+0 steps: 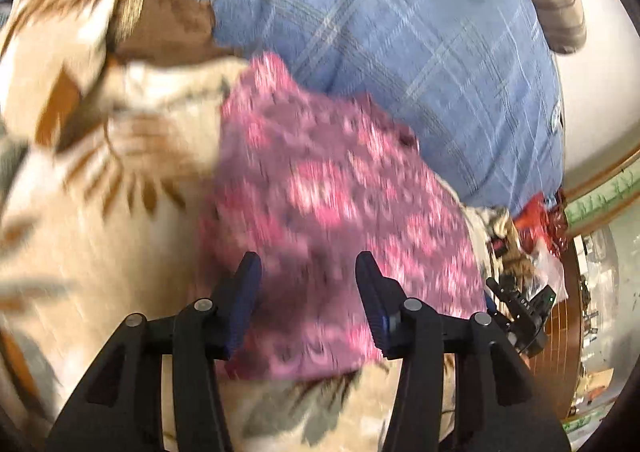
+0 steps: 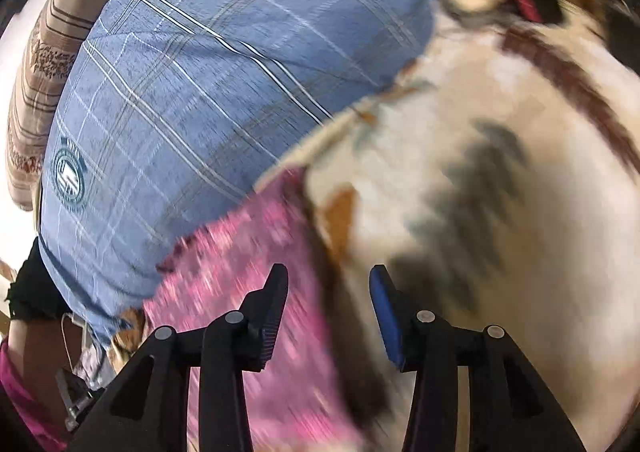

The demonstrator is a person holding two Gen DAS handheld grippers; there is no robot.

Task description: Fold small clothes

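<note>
Pink patterned garment being hovered over by two spread grippers

The pink garment (image 1: 320, 204) is lying on a cream floral blanket (image 1: 100, 260), a blue plaid pillow (image 1: 400, 32) at its 12 o'clock. The left gripper (image 1: 308, 276) and right gripper (image 2: 328, 288) are being held wide apart, apparently gripping nothing, though both views are blurred.

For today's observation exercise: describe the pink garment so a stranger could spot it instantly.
Start at the big blue plaid pillow. Just below it, on the cream leaf-print blanket, lies the pink patterned cloth. It alone is magenta with pale pink motifs, ahead of the open left gripper.
</note>
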